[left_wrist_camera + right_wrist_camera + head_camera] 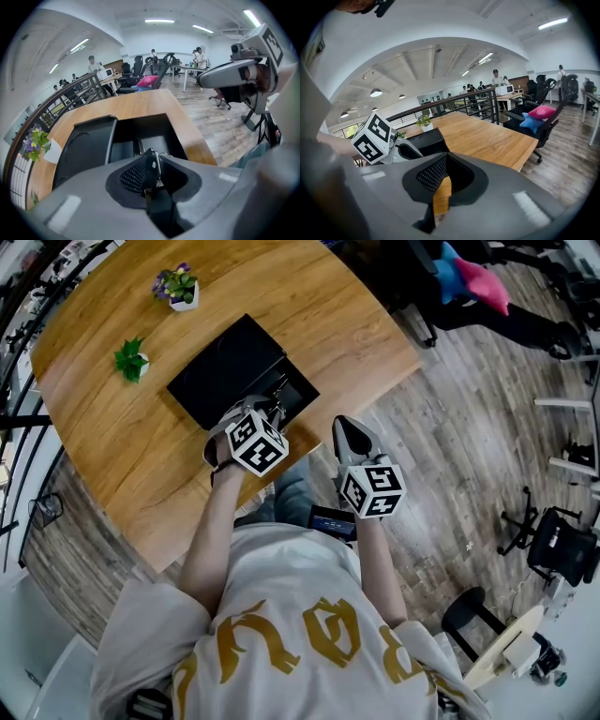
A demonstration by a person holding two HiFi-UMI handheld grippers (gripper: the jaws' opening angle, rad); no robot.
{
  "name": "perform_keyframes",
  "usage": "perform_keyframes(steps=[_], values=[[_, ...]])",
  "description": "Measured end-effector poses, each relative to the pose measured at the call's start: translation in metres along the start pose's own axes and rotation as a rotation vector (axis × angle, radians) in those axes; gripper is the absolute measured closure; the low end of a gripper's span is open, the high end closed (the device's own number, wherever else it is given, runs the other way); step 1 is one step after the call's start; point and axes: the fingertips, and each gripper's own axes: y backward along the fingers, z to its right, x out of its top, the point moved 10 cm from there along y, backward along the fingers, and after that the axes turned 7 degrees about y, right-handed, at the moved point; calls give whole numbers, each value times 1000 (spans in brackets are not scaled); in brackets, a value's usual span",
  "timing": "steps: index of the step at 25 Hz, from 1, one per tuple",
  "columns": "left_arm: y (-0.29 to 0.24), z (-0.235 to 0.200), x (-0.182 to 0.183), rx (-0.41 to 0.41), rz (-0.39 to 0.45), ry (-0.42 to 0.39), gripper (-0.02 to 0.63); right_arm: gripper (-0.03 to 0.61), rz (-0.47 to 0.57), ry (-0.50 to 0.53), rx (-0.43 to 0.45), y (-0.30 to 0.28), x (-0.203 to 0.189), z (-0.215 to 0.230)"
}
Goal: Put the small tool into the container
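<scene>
A black container point(281, 381) lies open on the wooden table point(319, 306), its lid point(220, 367) folded back to the left. In the left gripper view, my left gripper point(152, 173) is shut on a small black tool point(153, 165) with a metal ring, held just in front of the container's compartments point(147, 133). The head view puts this gripper point(272, 411) at the container's near edge. My right gripper point(349, 432) hovers off the table's near edge, to the right of the container. Its jaws point(443, 187) are together and hold nothing.
Two small potted plants point(176, 285) point(131, 359) stand on the table left of the container. The table edge point(394, 371) curves away to the right, with wood floor and office chairs point(473, 282) beyond. A railing point(19, 418) runs behind the table's left side.
</scene>
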Motion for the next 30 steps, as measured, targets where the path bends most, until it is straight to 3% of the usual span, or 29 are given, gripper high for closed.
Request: perform_keyframes(steps=[12, 17, 25, 28, 30], values=[[-3, -17, 1, 116, -48, 20, 534, 554, -9, -9, -4, 0, -2, 5], [-8, -16, 1, 146, -74, -15, 528, 554, -11, -7, -4, -2, 0, 7], [-11, -13, 0, 85, -102, -6, 502, 553, -6, -3, 0, -2, 3, 5], [-12, -15, 1, 18, -102, 21, 429, 552, 1, 1, 2, -3, 4, 2], [-12, -15, 1, 10, -101, 19, 431, 554, 8, 6, -3, -1, 5, 0]])
